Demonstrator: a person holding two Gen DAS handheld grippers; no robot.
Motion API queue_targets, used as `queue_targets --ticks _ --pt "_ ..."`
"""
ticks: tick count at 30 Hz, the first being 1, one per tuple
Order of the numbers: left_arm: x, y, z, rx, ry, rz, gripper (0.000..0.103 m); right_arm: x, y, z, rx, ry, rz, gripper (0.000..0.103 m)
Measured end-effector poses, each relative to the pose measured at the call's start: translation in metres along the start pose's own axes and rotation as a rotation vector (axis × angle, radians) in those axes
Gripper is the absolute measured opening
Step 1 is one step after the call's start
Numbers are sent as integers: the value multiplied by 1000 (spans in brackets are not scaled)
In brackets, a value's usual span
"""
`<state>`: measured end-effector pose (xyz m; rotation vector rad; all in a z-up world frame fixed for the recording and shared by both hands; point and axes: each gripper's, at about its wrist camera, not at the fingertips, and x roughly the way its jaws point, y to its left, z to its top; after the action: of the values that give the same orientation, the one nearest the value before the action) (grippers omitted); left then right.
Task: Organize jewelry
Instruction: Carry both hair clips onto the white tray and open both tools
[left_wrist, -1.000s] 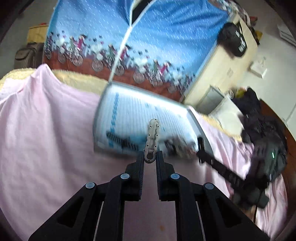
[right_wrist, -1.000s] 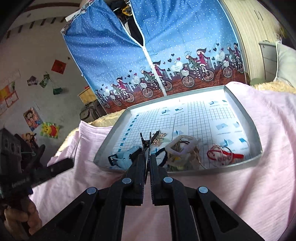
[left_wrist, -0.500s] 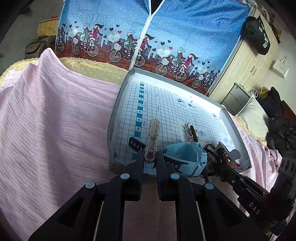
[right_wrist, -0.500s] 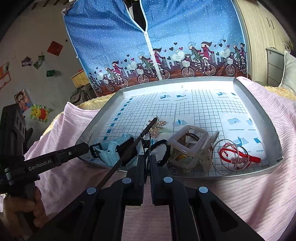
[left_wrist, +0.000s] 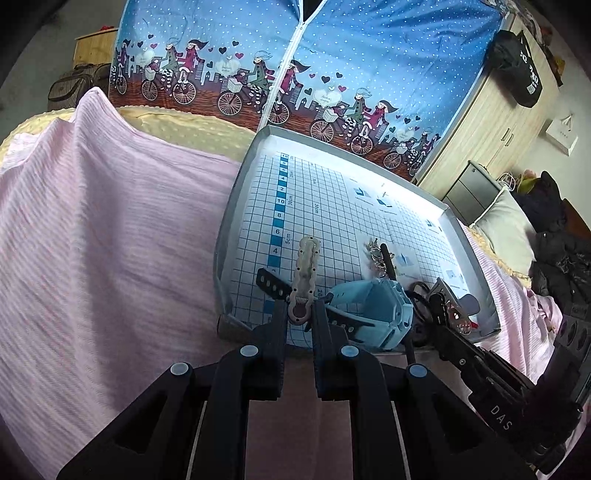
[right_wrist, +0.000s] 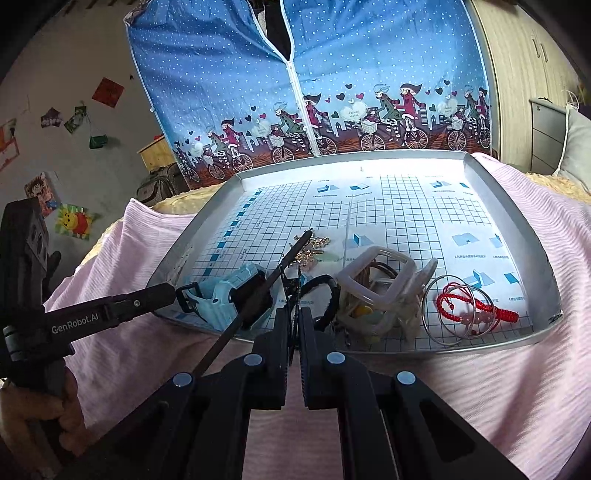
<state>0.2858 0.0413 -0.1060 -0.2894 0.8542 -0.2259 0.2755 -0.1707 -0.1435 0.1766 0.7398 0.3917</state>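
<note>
A silver tray (left_wrist: 236, 206) lined with grid paper lies on a pink blanket (left_wrist: 110, 240). My left gripper (left_wrist: 300, 314) is shut on a cream scalloped hair clip (left_wrist: 304, 273), held over the tray's near left corner. Beside it sits a pale blue watch (left_wrist: 373, 310) with a black strap. My right gripper (right_wrist: 293, 314) is shut on a thin black hair clip (right_wrist: 291, 291) at the tray's (right_wrist: 517, 221) front edge. Along that edge lie the blue watch (right_wrist: 225, 291), a black hair tie (right_wrist: 327, 291), a clear square claw clip (right_wrist: 380, 280), thin silver hoops (right_wrist: 432, 314) and a red string bracelet (right_wrist: 476, 310). Gold jewelry (right_wrist: 314, 247) lies behind.
A long thin black strip (right_wrist: 258, 291) slants across the watch and over the tray's front rim. A hand (right_wrist: 44, 417) grips the left tool's handle. Behind the bed stand a blue fabric wardrobe (left_wrist: 332, 55) and a wooden cabinet (left_wrist: 498, 122); dark clothes (left_wrist: 561, 251) lie to the right.
My left gripper has swung from the side to face the tray, keeping the cream clip. The right gripper has come lower and closer to the tray's front edge, and the black strip now shows.
</note>
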Motion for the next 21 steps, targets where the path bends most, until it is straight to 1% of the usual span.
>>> queue_targets --ticks 6,9,11,13,14,15,16,18,21 --pt "-1 3 2 -29 7 -15 10 0 0 0 -1 -2 -2 6" --pt "-1 2 3 -35 13 -16 10 0 1 -1 -4 -2 -5 8" --pt "-2 3 4 -42 13 -19 10 0 2 -1 -10 -5 -4 12" --pt "-3 3 4 -50 10 -18 11 -1 4 -1 -18 -10 -7 21" --pt "-4 3 5 -51 5 -12 14 -2 6 -1 -25 -14 -13 24" --pt "-5 3 5 -51 -5 -4 21 -3 7 -1 -31 -17 -18 27" --pt "-7 2 6 -51 -19 -4 27 -4 8 -1 -38 -22 -22 27" --pt "-12 2 7 -52 -47 -15 52 -8 11 0 -51 -42 -32 27" --pt "-21 2 10 -59 -89 -16 67 -15 15 2 -73 -70 -50 27"
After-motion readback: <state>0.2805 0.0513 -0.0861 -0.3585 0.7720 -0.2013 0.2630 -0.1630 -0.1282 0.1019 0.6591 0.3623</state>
